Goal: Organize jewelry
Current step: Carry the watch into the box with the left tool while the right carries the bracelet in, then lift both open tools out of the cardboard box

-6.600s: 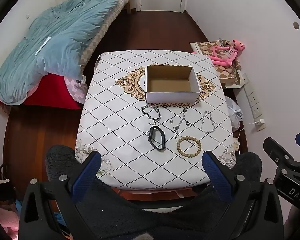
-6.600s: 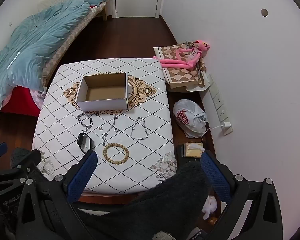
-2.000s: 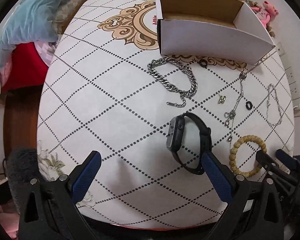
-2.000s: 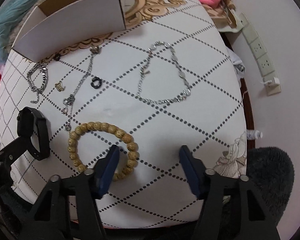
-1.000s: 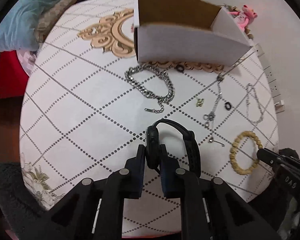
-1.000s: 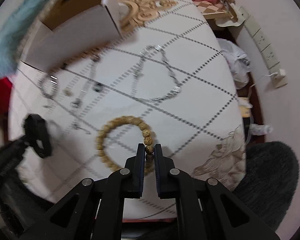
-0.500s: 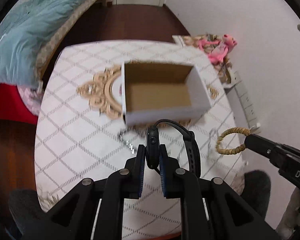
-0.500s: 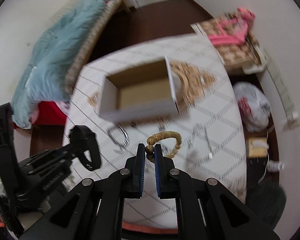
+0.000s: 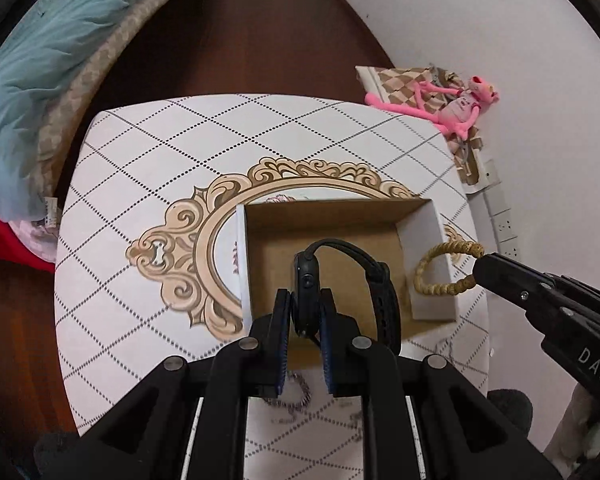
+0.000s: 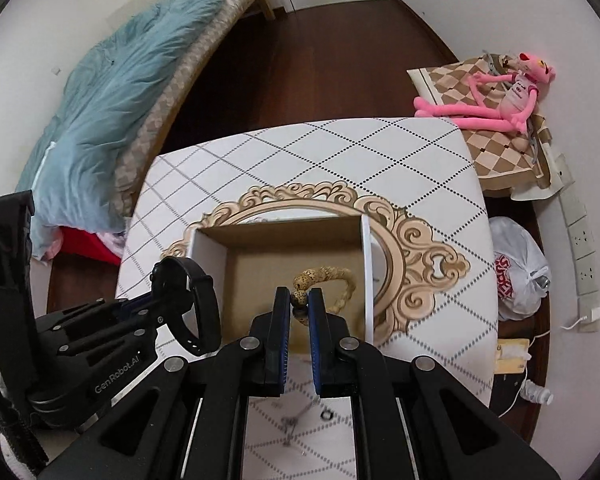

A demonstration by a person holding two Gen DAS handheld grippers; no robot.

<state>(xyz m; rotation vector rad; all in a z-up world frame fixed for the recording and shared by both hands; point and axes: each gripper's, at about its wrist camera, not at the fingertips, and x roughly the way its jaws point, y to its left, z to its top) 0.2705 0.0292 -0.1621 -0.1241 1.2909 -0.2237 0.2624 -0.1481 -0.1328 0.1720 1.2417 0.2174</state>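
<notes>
In my left wrist view, my left gripper (image 9: pixel 305 312) was clamped on the case of the black smartwatch (image 9: pixel 342 286), with the strap looping up and to the right of the jaws. The watch sat at lower centre of the frame, directly over the brown floor of the open cardboard box (image 9: pixel 428 264), so I judged the release point lay straight below.

My right gripper (image 10: pixel 299 305) was closed on 1 bead of the wooden bead bracelet (image 10: pixel 332 278), the loop arching up and right from the jaws. In my right wrist view it hung at centre frame over the box interior. In the left wrist view, though, the same bracelet (image 9: pixel 446 268) showed at right of centre, over the box's white right wall and partly outside it.

So I judged the watch better placed of the 2 and the bracelet in need of a shift toward frame left. Other chains lay blurred on the tabletop (image 9: pixel 140 168) near the bottom edge.
</notes>
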